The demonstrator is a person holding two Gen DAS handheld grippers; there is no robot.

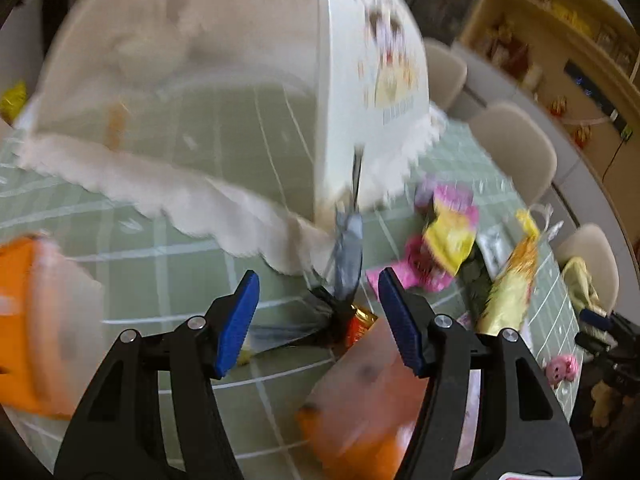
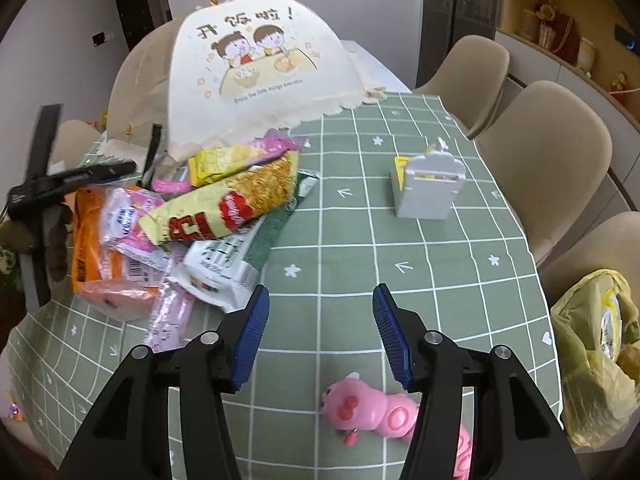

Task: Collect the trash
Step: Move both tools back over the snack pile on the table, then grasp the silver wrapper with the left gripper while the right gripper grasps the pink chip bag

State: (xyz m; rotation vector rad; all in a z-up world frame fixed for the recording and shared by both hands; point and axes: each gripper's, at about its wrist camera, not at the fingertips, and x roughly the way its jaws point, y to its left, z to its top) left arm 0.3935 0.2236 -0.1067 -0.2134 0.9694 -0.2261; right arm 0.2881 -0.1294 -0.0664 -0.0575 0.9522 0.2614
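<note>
The long yellow noodle packet [image 2: 224, 204] lay diagonally on the wrapper pile [image 2: 160, 240], upper end pointing far-right (toward the cover). Left gripper [image 1: 318, 320] and right gripper [image 2: 318, 332] both gaped wide, holding nothing.

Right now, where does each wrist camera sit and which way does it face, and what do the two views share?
Left wrist: on the left gripper, low over the table, facing the food cover close up; its own open blue fingers show, nothing held.
Right wrist: on the right gripper, higher, facing down the table at the wrapper pile; open fingers show, pink pig toy below.
Shared: cover, wrappers, pig, beige chairs.
</note>
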